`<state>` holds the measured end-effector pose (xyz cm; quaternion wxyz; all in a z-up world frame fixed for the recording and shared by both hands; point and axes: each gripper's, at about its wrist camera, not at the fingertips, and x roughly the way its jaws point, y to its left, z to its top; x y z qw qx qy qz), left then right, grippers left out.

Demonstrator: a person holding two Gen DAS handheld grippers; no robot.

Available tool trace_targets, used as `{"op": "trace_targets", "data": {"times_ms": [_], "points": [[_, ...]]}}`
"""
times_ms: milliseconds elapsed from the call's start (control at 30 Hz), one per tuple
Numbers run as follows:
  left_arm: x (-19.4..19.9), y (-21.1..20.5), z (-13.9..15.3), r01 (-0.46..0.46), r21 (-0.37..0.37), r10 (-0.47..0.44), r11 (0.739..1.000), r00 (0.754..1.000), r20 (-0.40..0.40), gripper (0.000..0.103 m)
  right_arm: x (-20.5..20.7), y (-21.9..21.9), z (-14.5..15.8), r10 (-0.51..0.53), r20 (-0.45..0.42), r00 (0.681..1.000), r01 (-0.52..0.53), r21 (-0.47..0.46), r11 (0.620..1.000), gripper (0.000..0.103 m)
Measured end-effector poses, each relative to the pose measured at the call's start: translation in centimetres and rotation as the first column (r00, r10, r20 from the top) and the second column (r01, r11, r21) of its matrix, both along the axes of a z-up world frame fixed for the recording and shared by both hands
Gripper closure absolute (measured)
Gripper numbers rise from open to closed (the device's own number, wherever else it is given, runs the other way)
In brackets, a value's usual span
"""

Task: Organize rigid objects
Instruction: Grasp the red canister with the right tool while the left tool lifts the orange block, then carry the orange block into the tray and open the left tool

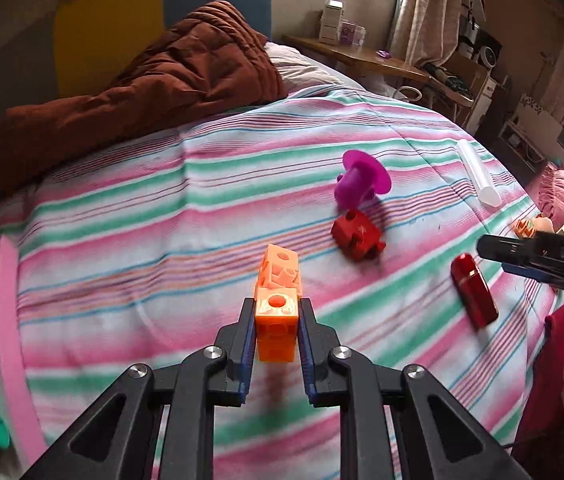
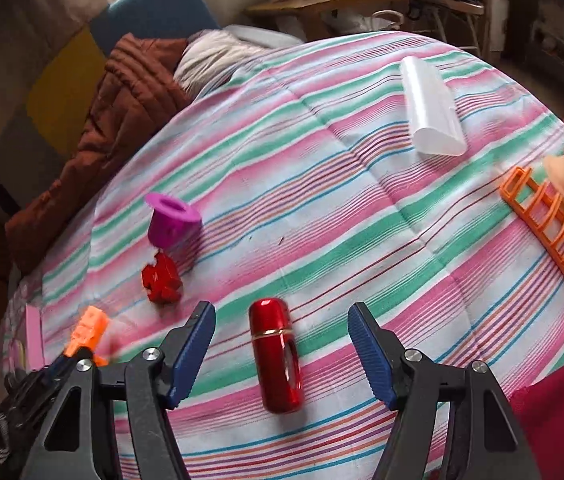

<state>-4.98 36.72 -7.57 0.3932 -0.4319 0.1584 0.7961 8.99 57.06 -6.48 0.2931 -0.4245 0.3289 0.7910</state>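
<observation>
The orange block stack is above the striped bedspread, clenched in the left gripper; its lower end is hidden between the pads. The right gripper is released, its pads on both sides of the red capsule without touching. An orange rack is cut off at the edge.

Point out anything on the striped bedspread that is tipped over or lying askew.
The purple flanged plastic spool lies tipped on its side, leaning toward the red puzzle cube. The glossy red capsule-shaped case and the translucent white tube both lie flat at slanting angles. Nothing looks spilled or broken.
</observation>
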Motion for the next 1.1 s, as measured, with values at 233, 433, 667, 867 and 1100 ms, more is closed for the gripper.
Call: {"op": "trace_targets", "data": {"times_ms": [233,433,667,867,1100], "points": [[2.0,-4.4,2.7,-0.066,0.044,0.068,0.997,0.996,-0.057,0.085,-2.0,-2.0,-2.5,0.118,0.154,0.981,-0.122,0.013,0.992,0.044],[3.2,-7.1,5.1,-0.102,0.075,0.111,0.992,0.987,-0.114,0.085,-3.0,-3.9,-2.8,0.186,0.23,0.955,-0.214,0.102,0.972,0.077],[4.4,-10.1,7.1,-0.141,0.109,0.155,0.984,0.978,-0.139,0.085,-3.3,-4.7,-2.9,0.243,0.22,0.945,-0.272,0.111,0.956,0.077],[4.8,-12.3,7.9,-0.178,0.12,0.195,0.977,0.968,-0.156,0.085,-3.2,-4.8,-3.1,0.246,0.214,0.945,-0.274,0.11,0.956,0.076],[5.0,-14.5,8.1,-0.219,0.123,0.237,0.968,0.959,-0.157,0.085,-2.7,-5.2,-2.8,0.262,0.23,0.937,-0.298,0.14,0.944,0.076]]}}
